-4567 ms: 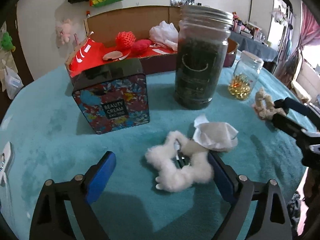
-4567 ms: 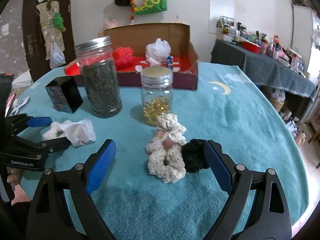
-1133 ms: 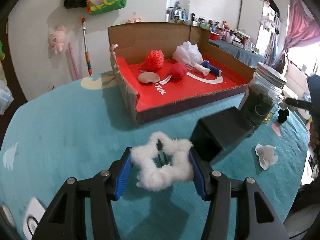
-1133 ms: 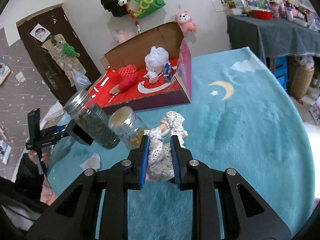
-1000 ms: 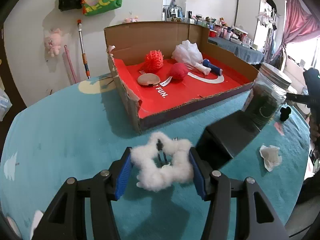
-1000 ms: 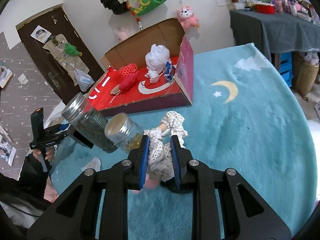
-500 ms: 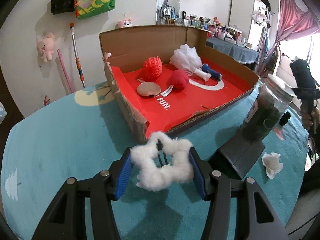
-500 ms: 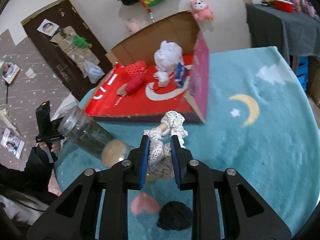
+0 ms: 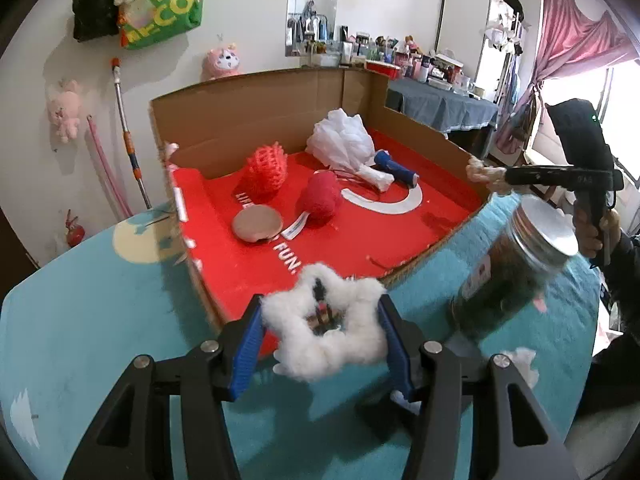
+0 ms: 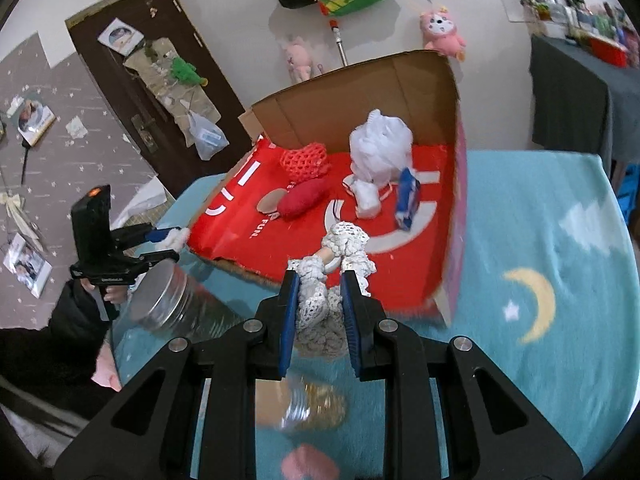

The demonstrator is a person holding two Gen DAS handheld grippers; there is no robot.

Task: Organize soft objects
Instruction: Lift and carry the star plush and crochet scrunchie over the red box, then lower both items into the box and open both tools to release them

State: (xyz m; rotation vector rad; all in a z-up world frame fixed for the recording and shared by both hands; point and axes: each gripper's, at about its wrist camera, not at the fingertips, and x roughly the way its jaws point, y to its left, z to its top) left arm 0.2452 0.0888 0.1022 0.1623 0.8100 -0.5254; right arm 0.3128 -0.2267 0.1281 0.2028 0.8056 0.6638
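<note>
Both grippers are held up over the desk (image 9: 92, 320), which is covered in a teal plush cloth, and both carry something soft. The left gripper (image 9: 322, 338) is clamped on a fluffy white scrunchie (image 9: 328, 334), its blue pads pressing in from either side, and the scrunchie hangs just at the near edge of the open cardboard box (image 9: 256, 108). The right gripper (image 10: 319, 312) has its jaws nearly together, squeezed on a cream crocheted scrunchie (image 10: 340, 256) that sticks up between the pads, above the box's near wall. Inside the box, on its red floor, lie a red netted ball (image 9: 265, 170), a red soft lump (image 9: 320, 199), a white mesh puff (image 9: 344, 144), a small blue roll (image 9: 394, 168) and a flat tan disc (image 9: 257, 224). Beside the box stands a tall jar (image 9: 508, 276) with a metal lid and dark contents; a second jar (image 10: 316, 404) shows blurred right under the right gripper. A crumpled white tissue (image 9: 524, 364) lies on the cloth near the tall jar.
</note>
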